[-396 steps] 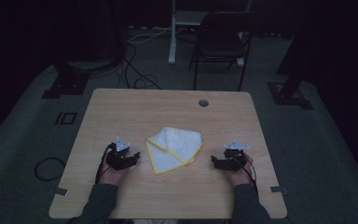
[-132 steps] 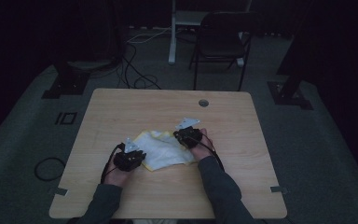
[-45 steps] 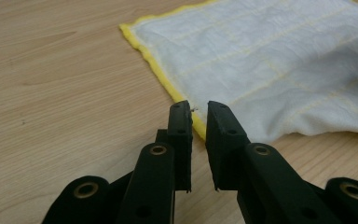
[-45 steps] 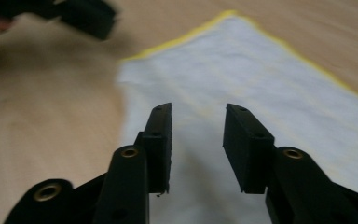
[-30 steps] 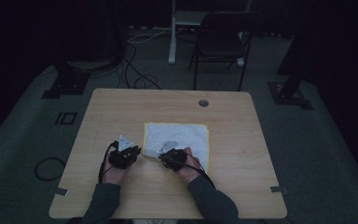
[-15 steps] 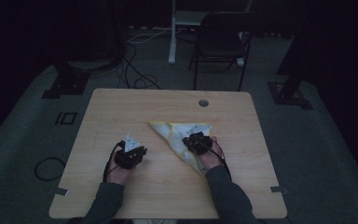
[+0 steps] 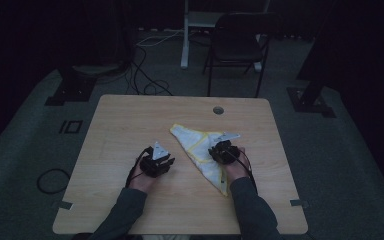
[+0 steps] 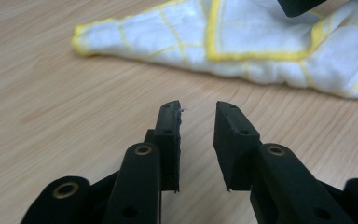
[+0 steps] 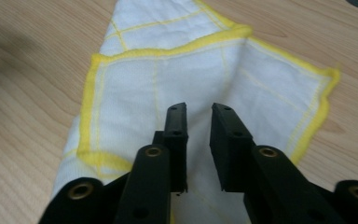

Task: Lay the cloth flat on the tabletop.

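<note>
A white cloth with yellow edging (image 7: pixel 196 145) lies folded into a triangle on the wooden table (image 7: pixel 125 120), right of centre. My right gripper (image 7: pixel 221 149) sits over the cloth's right part. In the right gripper view its jaws (image 9: pixel 199 108) stand apart just above the cloth (image 9: pixel 135 84), having just been opening, with nothing pinched. My left gripper (image 7: pixel 166 161) rests on bare wood left of the cloth. Its jaws (image 8: pixel 198 109) have also just been opening and hold nothing, and the cloth (image 8: pixel 242 37) lies ahead of them.
A round cable hole (image 7: pixel 218 110) sits in the table near its far edge. Behind the table stands a dark folding chair (image 7: pixel 237 47), with cables on the floor (image 7: pixel 147 75). The other gripper's black body (image 8: pixel 303 4) pokes in at the top of the left gripper view.
A second ago the cloth lay as a square. The right gripper carried a corner across to the right, making a triangle, and its jaws have parted. The left gripper shifted right a little.
</note>
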A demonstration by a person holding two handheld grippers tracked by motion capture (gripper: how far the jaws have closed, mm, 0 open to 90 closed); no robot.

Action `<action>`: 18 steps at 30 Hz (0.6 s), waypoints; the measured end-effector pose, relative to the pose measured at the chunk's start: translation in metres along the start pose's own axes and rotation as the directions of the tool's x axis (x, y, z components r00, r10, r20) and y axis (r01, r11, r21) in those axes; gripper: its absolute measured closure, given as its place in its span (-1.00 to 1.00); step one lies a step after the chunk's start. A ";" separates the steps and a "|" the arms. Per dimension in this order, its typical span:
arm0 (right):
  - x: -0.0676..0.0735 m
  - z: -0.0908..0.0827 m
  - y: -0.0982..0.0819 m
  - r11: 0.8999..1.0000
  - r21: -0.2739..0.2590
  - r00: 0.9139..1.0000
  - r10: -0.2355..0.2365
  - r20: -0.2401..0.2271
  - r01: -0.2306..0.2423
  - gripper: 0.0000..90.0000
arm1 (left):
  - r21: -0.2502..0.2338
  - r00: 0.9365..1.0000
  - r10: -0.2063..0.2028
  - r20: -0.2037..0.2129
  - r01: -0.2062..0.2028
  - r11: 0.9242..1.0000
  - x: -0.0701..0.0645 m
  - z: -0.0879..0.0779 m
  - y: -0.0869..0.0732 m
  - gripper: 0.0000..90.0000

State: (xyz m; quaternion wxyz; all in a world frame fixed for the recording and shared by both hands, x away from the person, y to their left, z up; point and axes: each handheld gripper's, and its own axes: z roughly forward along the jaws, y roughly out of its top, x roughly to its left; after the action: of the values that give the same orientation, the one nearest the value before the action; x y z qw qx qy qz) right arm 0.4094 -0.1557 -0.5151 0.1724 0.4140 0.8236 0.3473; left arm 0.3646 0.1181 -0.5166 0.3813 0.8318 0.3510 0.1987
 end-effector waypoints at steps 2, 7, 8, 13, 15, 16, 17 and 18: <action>-0.001 -0.004 -0.002 1.000 -0.009 1.000 0.006 0.001 -0.006 0.66 | 0.001 1.000 0.006 0.009 -0.006 1.000 -0.002 0.006 0.005 0.57; -0.004 -0.011 -0.008 1.000 -0.023 1.000 0.013 0.003 -0.013 0.64 | 0.013 1.000 0.018 0.017 -0.018 1.000 -0.005 0.019 0.016 0.56; -0.004 -0.014 -0.011 1.000 -0.023 1.000 0.014 0.006 -0.014 0.64 | 0.018 1.000 0.020 0.018 -0.020 1.000 -0.005 0.021 0.018 0.57; -0.006 -0.019 -0.018 0.999 -0.032 1.000 0.025 0.006 -0.025 0.64 | 0.020 1.000 0.017 0.022 -0.018 1.000 -0.005 0.029 0.026 0.57; -0.007 -0.021 -0.021 0.999 -0.036 1.000 0.026 0.010 -0.026 0.64 | 0.022 1.000 0.015 0.024 -0.016 1.000 -0.005 0.032 0.027 0.56; -0.007 -0.021 -0.022 0.999 -0.037 1.000 0.026 0.010 -0.026 0.64 | 0.026 0.999 0.019 0.026 -0.019 0.999 -0.005 0.033 0.028 0.56; -0.006 -0.023 -0.024 0.999 -0.030 1.000 0.017 0.018 -0.017 0.63 | 0.027 0.999 0.018 0.028 -0.019 0.999 -0.005 0.034 0.028 0.56; -0.006 -0.023 -0.024 0.999 -0.030 1.000 0.017 0.018 -0.017 0.63 | 0.027 0.999 0.016 0.032 -0.017 0.999 -0.004 0.036 0.029 0.56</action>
State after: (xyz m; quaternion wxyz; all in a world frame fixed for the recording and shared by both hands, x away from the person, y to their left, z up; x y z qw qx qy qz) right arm 0.3862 -0.1803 -0.5161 0.1831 0.4215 0.8131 0.3575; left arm 0.3955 0.0841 -0.5170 0.3736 0.8430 0.3407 0.1837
